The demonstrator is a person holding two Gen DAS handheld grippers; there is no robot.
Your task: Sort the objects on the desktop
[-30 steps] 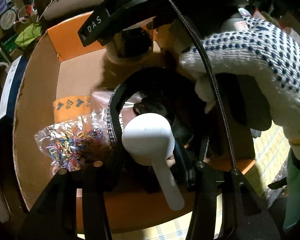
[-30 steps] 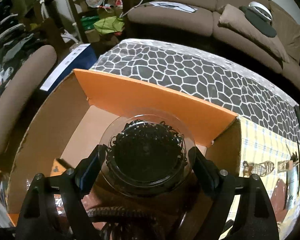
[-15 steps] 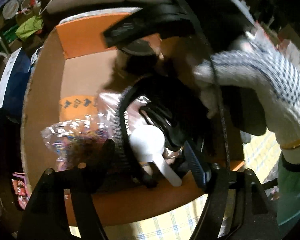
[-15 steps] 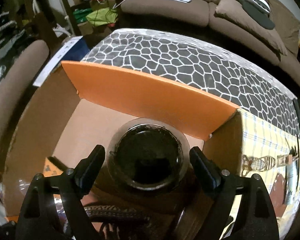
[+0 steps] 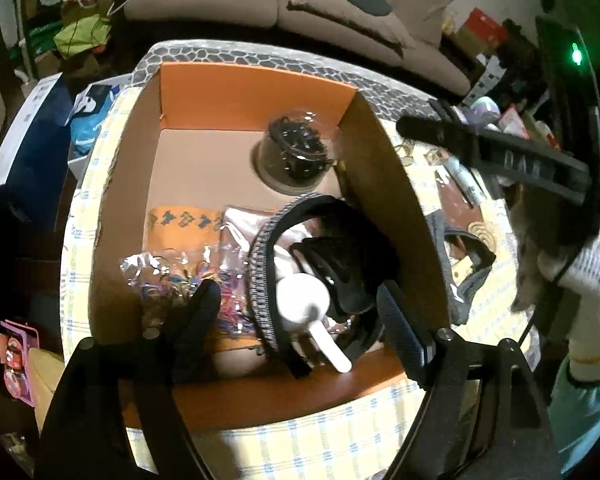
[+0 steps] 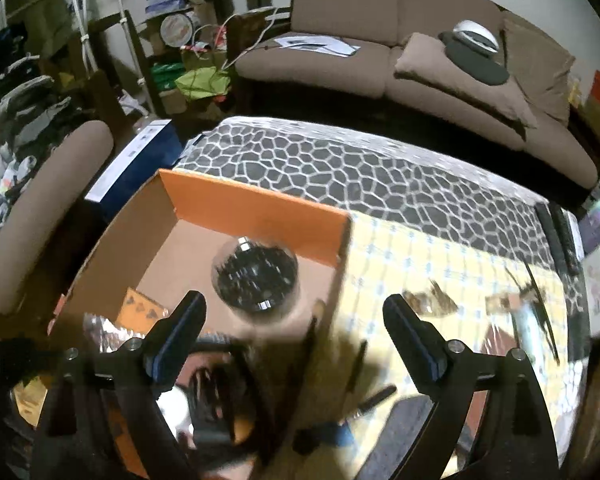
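An orange cardboard box (image 5: 256,84) stands on the checked tablecloth. Inside it are a clear round jar of black clips (image 5: 296,156), a white scoop (image 5: 304,300), a black headband and hair claw (image 5: 340,264), a bag of coloured rubber bands (image 5: 172,280) and an orange cloth (image 5: 184,228). My left gripper (image 5: 300,312) is open and empty above the box's near side. My right gripper (image 6: 296,332) is open and empty, raised above the box's right wall; the jar (image 6: 256,276) stands below and beyond it, inside the box (image 6: 252,208).
Small items lie on the tablecloth (image 6: 440,264) right of the box, among them hair clips (image 6: 432,300) and a grey pouch (image 5: 468,280). A brown sofa (image 6: 420,64) stands behind. A patterned grey cover (image 6: 340,168) lies beyond the box. A blue carton (image 5: 32,128) is at the left.
My right gripper let go of the jar in the box, opened, and pulled up and to the right. My left gripper released the white scoop into the box and rose back.
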